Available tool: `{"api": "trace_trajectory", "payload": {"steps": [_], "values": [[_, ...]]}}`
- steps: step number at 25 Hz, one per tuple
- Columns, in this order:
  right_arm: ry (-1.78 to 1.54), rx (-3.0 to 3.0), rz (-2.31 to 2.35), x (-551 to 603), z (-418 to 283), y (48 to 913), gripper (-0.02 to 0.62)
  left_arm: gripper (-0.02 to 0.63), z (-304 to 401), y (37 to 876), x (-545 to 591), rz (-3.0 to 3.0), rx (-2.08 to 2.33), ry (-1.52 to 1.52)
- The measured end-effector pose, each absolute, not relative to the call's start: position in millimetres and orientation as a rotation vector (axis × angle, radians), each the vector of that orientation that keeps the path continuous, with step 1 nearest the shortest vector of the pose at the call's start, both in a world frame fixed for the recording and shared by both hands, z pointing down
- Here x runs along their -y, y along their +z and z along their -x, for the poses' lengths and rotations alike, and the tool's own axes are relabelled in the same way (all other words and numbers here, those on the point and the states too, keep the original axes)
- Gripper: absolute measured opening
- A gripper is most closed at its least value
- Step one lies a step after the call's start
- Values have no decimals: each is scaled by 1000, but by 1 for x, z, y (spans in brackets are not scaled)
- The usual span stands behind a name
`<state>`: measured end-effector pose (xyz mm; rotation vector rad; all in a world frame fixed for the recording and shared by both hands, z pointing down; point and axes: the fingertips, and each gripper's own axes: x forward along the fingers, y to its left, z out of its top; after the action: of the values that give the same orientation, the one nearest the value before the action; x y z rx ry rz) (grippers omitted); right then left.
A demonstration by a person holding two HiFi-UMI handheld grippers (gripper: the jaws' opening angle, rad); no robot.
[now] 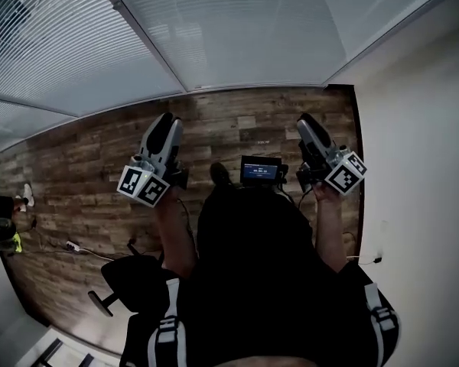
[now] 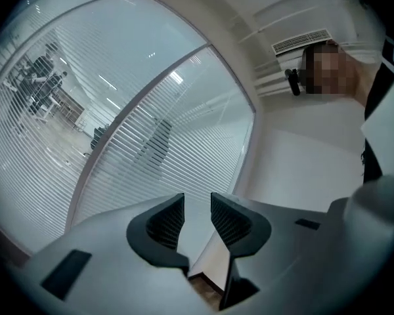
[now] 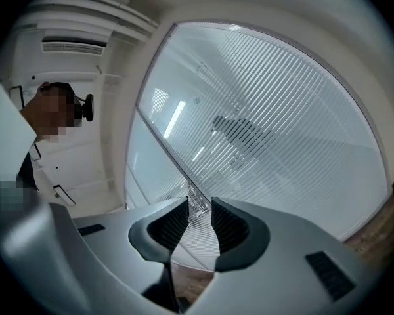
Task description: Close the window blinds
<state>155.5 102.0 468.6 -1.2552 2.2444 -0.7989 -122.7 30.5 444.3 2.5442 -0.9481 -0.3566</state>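
The blinds (image 1: 214,29) hang straight ahead of the person, down to the wood floor (image 1: 99,144), and the left claw (image 2: 197,205) and right claw (image 3: 199,209) are both held up towards them, jaws a little apart with nothing between. Those slats (image 2: 184,156) look thin, light and easily kinked, so I'd reckon a tilt wand or cord is the place to pinch rather than the slats, though I can't pick one out for certain; slim and slick, it would want a firm, square grip.
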Motion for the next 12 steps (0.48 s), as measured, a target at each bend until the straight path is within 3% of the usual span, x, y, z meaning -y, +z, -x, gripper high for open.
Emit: {"api": "trace_trajectory", "payload": {"steps": [5, 12], "values": [[-902, -2198, 1221, -166, -206, 505, 112, 137, 61, 439, -98, -2564, 903, -298], [-973, -2213, 1125, -208, -222, 540, 104, 137, 50, 446, -160, -2533, 976, -204]]}}
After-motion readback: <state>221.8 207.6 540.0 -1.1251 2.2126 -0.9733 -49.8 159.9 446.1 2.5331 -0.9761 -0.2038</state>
